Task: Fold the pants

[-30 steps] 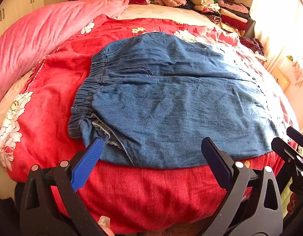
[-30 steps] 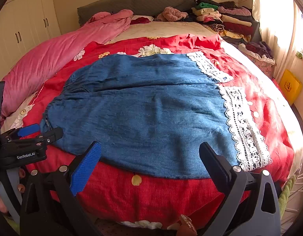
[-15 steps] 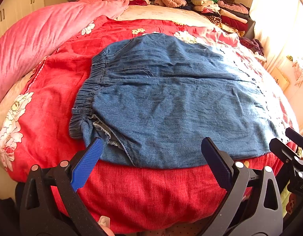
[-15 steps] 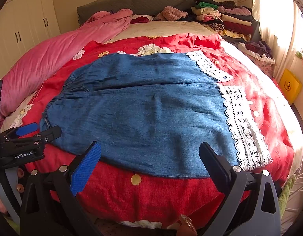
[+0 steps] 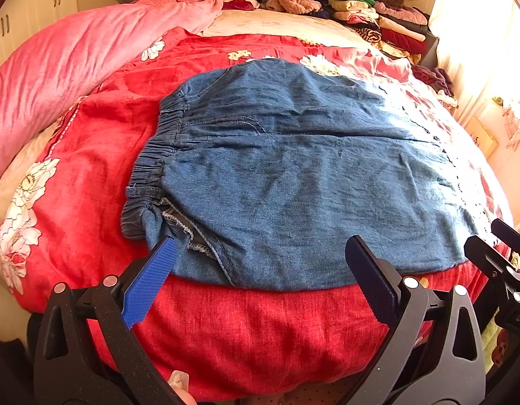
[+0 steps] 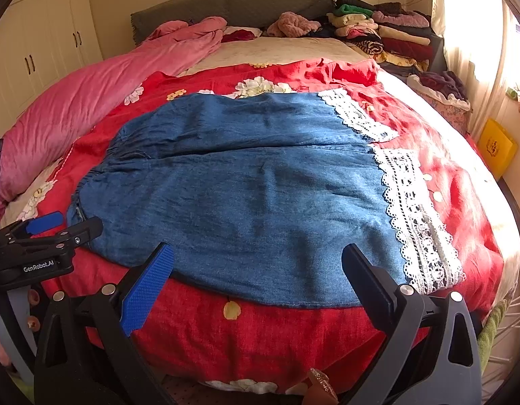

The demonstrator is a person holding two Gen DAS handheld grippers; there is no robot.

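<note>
Centrally, denim pants [image 5: 293, 175] spread flat on red bedspread [image 5: 260, 330]; left gripper [image 5: 260, 266] and right gripper [image 6: 260, 266] held wide-jawed, empty, at lower frame.

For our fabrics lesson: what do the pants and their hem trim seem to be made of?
Pants: likely soft matte denim, shown by blue woven texture, contrast stitching and gathered waistband.
Trim: white openwork lace, probably cotton; scalloped edges and holes show.

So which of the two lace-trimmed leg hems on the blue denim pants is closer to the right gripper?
The longer white lace hem on the near leg, ending beside the right gripper; the other lace hem lies farther up the red bedspread.
</note>
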